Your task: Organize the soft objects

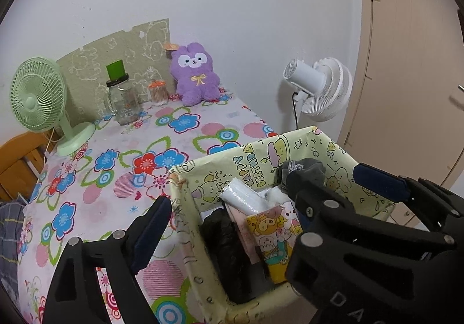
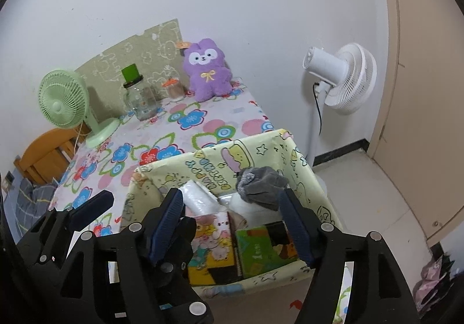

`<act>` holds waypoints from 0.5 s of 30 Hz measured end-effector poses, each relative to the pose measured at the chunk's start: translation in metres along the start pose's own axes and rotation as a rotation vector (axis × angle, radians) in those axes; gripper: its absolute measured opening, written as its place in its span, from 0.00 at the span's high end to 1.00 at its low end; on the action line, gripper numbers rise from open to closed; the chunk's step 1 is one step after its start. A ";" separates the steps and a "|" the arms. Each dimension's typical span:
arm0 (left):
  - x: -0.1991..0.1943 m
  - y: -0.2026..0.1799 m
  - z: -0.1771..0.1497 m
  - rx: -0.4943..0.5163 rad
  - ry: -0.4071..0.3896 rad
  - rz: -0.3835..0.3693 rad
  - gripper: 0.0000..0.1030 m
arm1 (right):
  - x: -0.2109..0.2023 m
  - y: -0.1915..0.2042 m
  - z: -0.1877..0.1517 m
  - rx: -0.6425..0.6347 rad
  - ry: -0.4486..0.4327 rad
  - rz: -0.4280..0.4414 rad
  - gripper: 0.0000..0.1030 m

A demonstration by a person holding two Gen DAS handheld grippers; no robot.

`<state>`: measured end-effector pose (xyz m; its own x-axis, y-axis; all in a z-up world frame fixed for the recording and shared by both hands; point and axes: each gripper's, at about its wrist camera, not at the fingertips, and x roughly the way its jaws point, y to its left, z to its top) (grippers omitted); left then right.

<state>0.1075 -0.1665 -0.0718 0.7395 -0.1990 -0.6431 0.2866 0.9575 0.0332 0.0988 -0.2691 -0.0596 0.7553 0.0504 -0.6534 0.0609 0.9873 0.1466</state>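
A yellow cartoon-print fabric box (image 1: 185, 202) (image 2: 203, 154) stands at the near corner of the flowered table (image 1: 179, 121). A grey sock (image 1: 304, 170) (image 2: 261, 182) lies loose on top at its far right corner. Below it are a white wrapped roll (image 2: 200, 193), cartoon packets (image 2: 211, 234) and a green packet (image 2: 261, 248). My right gripper (image 2: 232, 222) hovers open over the box; the sock is just past its right fingertip, untouched. My left gripper (image 1: 232, 202) is open beside it, inner fingers overlapping. A purple plush bunny (image 1: 194, 77) (image 2: 207, 71) sits against the wall.
At the table's back stand a green desk fan (image 1: 37, 94), a glass jar with a green lid (image 1: 121, 97) and a small jar of cotton swabs (image 1: 158, 92). A white pedestal fan (image 2: 342, 77) stands on the floor right of the table, near a beige door (image 2: 429, 92). A wooden chair (image 2: 43, 155) is at the left.
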 end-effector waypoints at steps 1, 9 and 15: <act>-0.004 0.002 -0.001 -0.004 -0.005 0.002 0.12 | -0.002 0.002 0.000 -0.003 -0.003 0.003 0.29; -0.028 0.017 -0.007 -0.022 -0.049 0.031 0.06 | -0.021 0.022 -0.005 -0.023 -0.038 0.025 0.15; -0.046 0.032 -0.012 -0.045 -0.078 0.051 0.02 | -0.035 0.042 -0.008 -0.048 -0.068 0.041 0.08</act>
<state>0.0753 -0.1238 -0.0499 0.7980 -0.1641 -0.5798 0.2212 0.9748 0.0285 0.0699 -0.2282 -0.0367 0.7992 0.0819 -0.5955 -0.0007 0.9908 0.1353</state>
